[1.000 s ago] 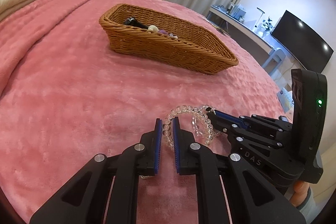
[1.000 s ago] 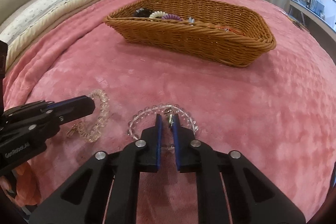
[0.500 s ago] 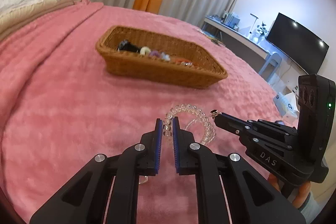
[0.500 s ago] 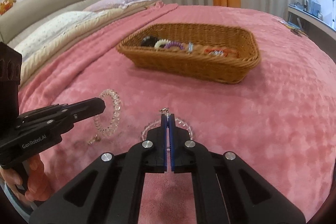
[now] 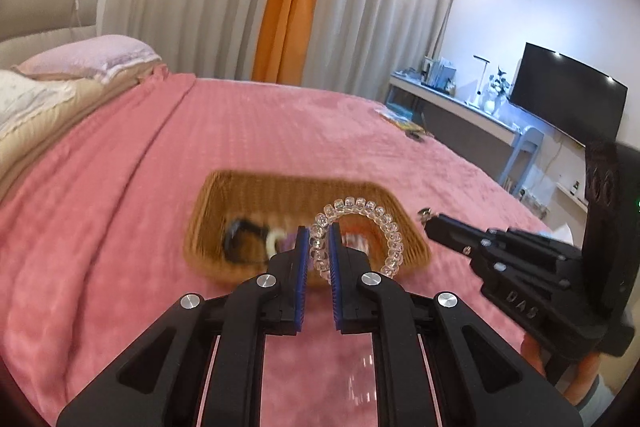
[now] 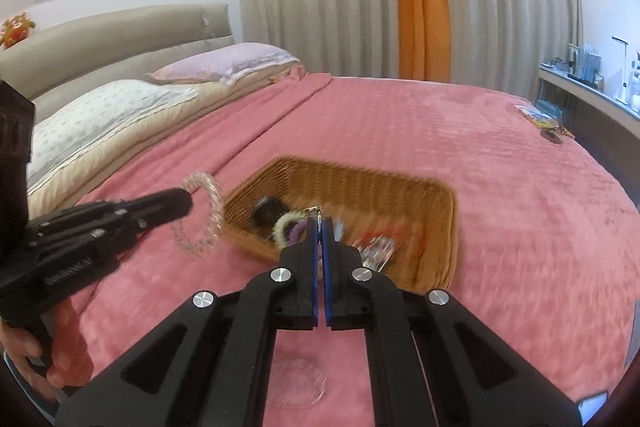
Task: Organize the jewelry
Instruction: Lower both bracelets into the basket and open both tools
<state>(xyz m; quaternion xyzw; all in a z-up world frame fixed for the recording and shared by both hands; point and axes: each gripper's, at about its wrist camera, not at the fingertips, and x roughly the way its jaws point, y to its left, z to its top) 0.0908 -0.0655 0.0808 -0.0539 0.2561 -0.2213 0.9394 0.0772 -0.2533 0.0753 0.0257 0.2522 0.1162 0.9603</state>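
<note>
Oddly blurred, the basket sits ahead — left gripper clamps a bead bracelet, right gripper pinches a half-hidden clasp.

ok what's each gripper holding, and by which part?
Left gripper pinches the clear bead bracelet on its beaded band. Right gripper holds a second bracelet near its metal clasp.

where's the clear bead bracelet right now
The clear bead bracelet is pinched in the left tool, lifted off the pink blanket. In the left wrist view it hangs in front of the wicker basket.
</note>
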